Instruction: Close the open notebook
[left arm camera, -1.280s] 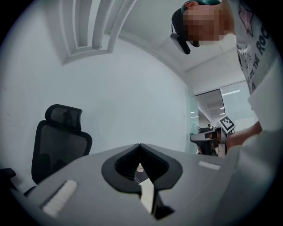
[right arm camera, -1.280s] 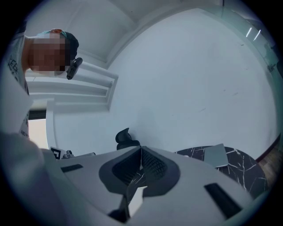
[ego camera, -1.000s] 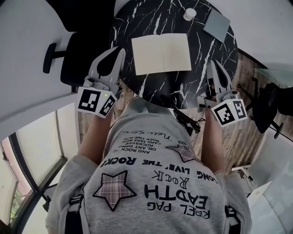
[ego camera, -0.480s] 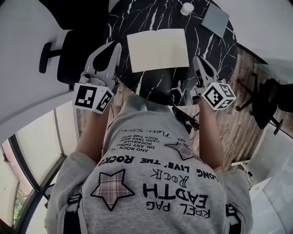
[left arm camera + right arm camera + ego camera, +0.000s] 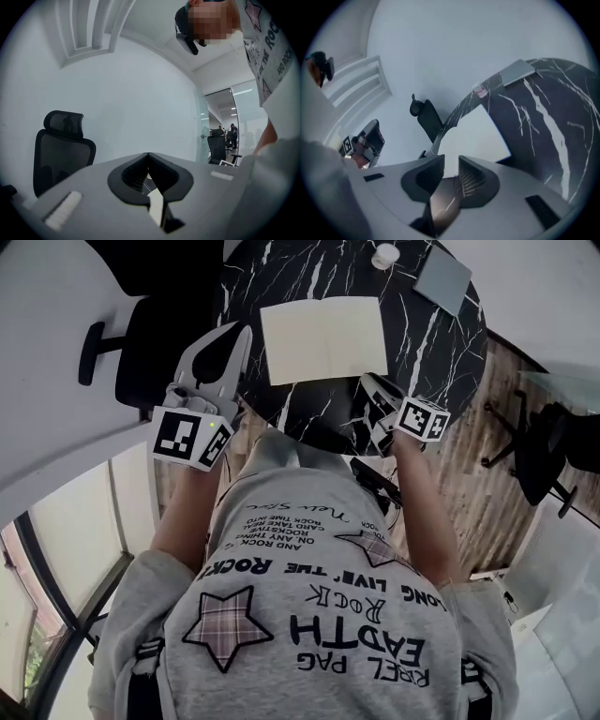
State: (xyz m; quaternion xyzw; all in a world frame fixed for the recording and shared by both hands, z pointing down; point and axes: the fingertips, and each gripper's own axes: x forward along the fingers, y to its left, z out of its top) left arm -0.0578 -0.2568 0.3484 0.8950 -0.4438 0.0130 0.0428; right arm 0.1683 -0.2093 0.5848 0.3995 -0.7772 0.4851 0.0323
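Observation:
The open notebook (image 5: 323, 340) lies flat with blank cream pages on the round black marble table (image 5: 441, 343); it also shows as a pale sheet, the notebook (image 5: 474, 135), ahead of the right jaws. My right gripper (image 5: 367, 382) hangs low over the table's near side, just below the notebook's near right corner. Its jaws have just been opening and stand slightly apart with nothing between them (image 5: 451, 164). My left gripper (image 5: 240, 334) stays off the table's left edge, beside the notebook, with its tips meeting (image 5: 148, 155) and nothing in them.
A grey flat slab (image 5: 442, 279) and a small white cup (image 5: 384, 256) sit at the table's far side. A black office chair (image 5: 141, 343) stands left of the table. The person's grey printed shirt (image 5: 309, 615) fills the near foreground. Wood floor lies to the right.
My right gripper has dropped and swung left toward the notebook's near right corner, rolling as it went, and its jaws have parted a little. The left gripper has stayed put.

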